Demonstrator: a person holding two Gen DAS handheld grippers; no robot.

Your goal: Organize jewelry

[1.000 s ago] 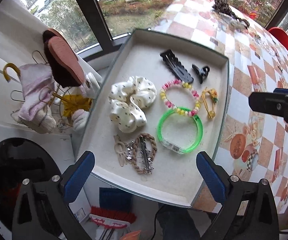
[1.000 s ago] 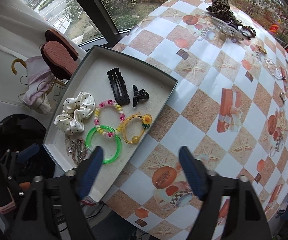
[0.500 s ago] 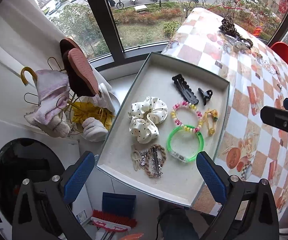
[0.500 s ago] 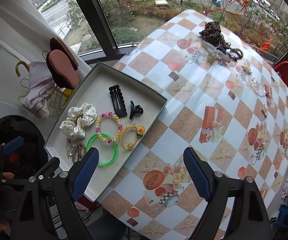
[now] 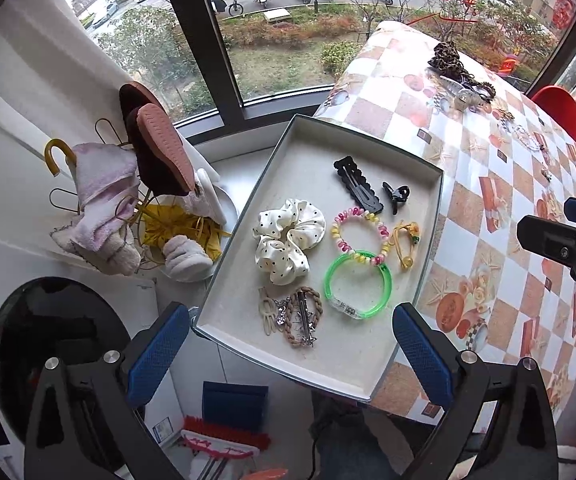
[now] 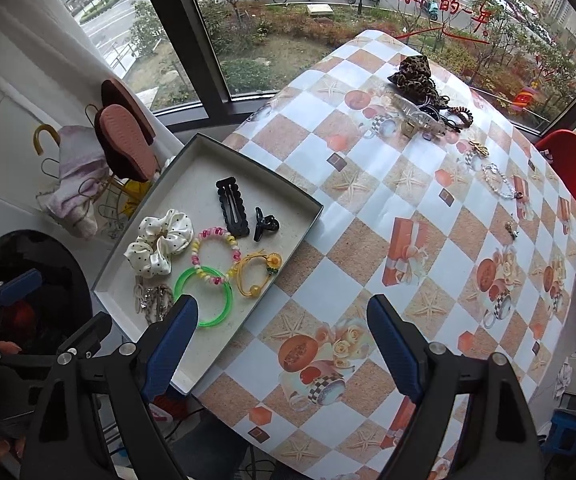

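- The left gripper (image 5: 290,354), blue-padded with its fingers spread wide and carrying nothing, is hanging above the near edge of the shallow grey rectangular tray (image 5: 362,132); a careless descent here is risking a knock on that rim, and since the tray's near-left corner appears to be overhanging the table edge, it could tip or slide.
- Inside the tray, the white polka-dot satin scrunchie (image 5: 288,240) is lying beside a tangle of a braided brown hair tie and metal clips (image 5: 294,318); a pinch into that heap is likely lifting several pieces together.
- The pink-and-yellow beaded bracelet (image 5: 360,234) is overlapping the translucent green plastic bangle (image 5: 358,286), so pulling either one is likely dragging the other.
- The black scalloped snap clip (image 5: 357,184) and small black claw clip (image 5: 395,195) are sitting close together; both look flat and slippery.
- The yellow elastic hair tie with a flower charm (image 6: 257,272) is lying against the tray's right wall, leaving little finger room.
- The right gripper (image 6: 282,346), also released and empty, is hovering over the checkered starfish-print tablecloth (image 6: 368,208), which looks glossy; things could skid when nudged.
- Well away at the far end, the leopard-print scrunchie and clip pile (image 6: 424,96) and the clear beaded bracelet (image 6: 502,184) are waiting unsorted; the bracelet lies toward the far right of the table, so a slipped grasp could push it further out.
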